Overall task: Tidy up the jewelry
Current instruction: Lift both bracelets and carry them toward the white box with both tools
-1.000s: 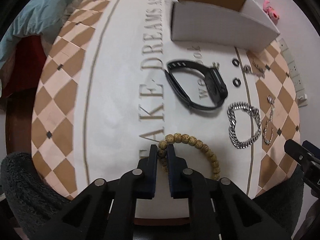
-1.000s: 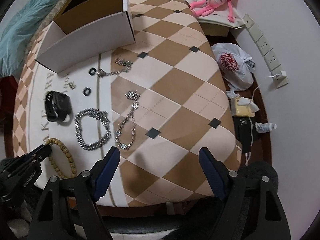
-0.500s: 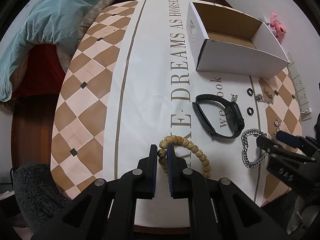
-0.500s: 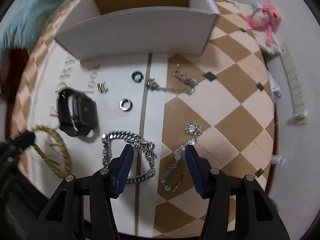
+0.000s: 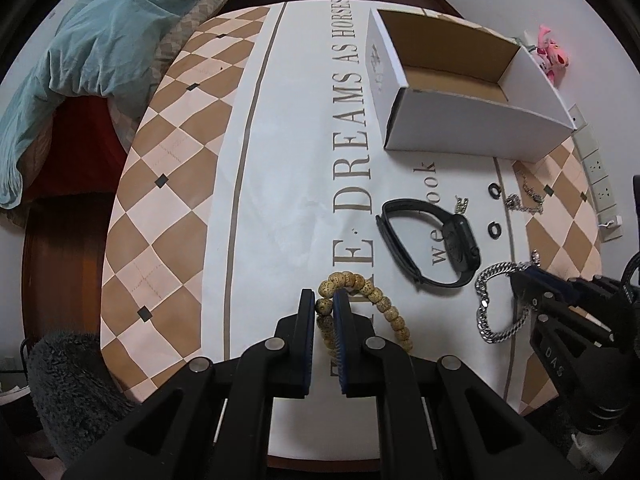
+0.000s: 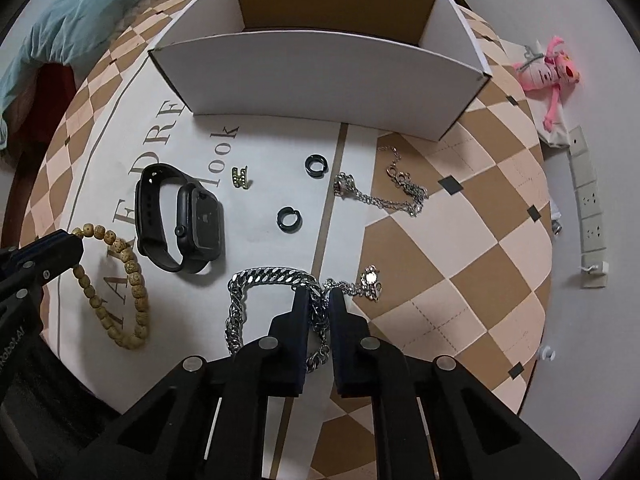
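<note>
My left gripper (image 5: 324, 300) is shut on a tan wooden bead bracelet (image 5: 384, 310), which also shows in the right wrist view (image 6: 132, 280). My right gripper (image 6: 320, 300) is shut on a thick silver chain bracelet (image 6: 264, 276), also seen in the left wrist view (image 5: 486, 312). A black smartwatch (image 6: 180, 220) lies between them. An open white cardboard box (image 6: 320, 64) stands at the back, empty as far as I can see. Two black rings (image 6: 290, 218), a small gold charm (image 6: 240, 178) and thin silver chains (image 6: 384, 196) lie in front of the box.
The table carries a checked cloth (image 6: 460, 248) with a white lettered strip. A teal blanket (image 5: 100, 40) lies on a bed at the left. A pink plush toy (image 6: 548, 72) and wall sockets (image 6: 588, 216) are at the right. A grey fuzzy seat (image 5: 68, 384) sits at the near-left edge.
My right gripper has moved left and down over the silver chain bracelet and closed on it. My left gripper stays shut on the bead bracelet and has pulled back, widening its view.
</note>
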A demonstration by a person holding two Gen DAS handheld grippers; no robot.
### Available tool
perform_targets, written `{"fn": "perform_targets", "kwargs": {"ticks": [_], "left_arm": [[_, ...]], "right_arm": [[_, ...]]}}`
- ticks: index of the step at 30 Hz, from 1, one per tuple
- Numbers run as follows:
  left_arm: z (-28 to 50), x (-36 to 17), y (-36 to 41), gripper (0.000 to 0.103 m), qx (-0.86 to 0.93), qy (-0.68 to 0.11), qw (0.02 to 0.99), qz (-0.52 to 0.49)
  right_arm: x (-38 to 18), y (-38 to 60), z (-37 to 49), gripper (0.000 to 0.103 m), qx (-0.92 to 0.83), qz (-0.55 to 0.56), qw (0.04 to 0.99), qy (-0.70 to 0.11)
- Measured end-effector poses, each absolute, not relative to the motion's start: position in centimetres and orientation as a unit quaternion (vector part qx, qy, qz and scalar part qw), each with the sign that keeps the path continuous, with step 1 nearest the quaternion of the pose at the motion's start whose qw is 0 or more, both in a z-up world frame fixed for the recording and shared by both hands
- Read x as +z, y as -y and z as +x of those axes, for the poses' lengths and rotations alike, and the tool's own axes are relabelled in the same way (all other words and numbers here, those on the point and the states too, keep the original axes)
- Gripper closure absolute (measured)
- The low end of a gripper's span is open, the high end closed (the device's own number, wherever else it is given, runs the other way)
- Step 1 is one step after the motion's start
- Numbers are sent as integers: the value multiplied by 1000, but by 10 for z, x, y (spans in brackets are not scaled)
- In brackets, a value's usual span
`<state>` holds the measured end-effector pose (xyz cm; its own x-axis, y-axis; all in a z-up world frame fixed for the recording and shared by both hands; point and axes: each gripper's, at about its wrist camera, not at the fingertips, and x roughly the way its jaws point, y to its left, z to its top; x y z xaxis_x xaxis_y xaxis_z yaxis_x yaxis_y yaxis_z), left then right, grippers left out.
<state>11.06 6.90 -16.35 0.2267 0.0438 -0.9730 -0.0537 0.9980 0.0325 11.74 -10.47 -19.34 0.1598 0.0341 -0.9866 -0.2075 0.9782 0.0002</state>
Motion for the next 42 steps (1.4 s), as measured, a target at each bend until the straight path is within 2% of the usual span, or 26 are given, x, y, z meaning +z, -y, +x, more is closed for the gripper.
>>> {"fn": "perform_targets", "kwargs": {"ticks": [12, 16, 18, 19, 20, 22, 31, 37, 39, 42], "left_arm": [[105, -116, -56, 96, 1, -589, 808, -17], [106, -106, -50, 96, -6, -579, 815, -17], [106, -108, -49, 96, -7, -580, 815, -19], [106, -109, -48, 96, -7, -580, 814, -19], [106, -111, -48, 96, -8, -581, 813, -19], [104, -114, -47, 96, -8, -584, 811, -21], [102, -124, -51, 96, -1, -592, 806, -24], [102, -127, -63, 96, 10, -594, 804, -31], [102, -128, -66, 96, 14, -595, 803, -34], [101, -131, -69, 96, 17, -596, 802, -37]], "right_arm": [[-146, 141, 107, 95, 99, 31, 782, -614], [-153, 161, 116, 94, 120, 102, 753, -639], [-164, 173, 118, 91, 114, 127, 731, -661], [-166, 180, 118, 81, 114, 142, 728, -661], [-165, 186, 116, 68, 111, 154, 729, -657], [-163, 195, 113, 60, 97, 161, 735, -651], [-161, 174, 121, 60, 136, 113, 742, -647], [-180, 135, 130, 63, 159, 70, 719, -673], [-192, 129, 131, 71, 151, 67, 711, -684], [-201, 123, 130, 97, 137, 50, 720, -679]]}}
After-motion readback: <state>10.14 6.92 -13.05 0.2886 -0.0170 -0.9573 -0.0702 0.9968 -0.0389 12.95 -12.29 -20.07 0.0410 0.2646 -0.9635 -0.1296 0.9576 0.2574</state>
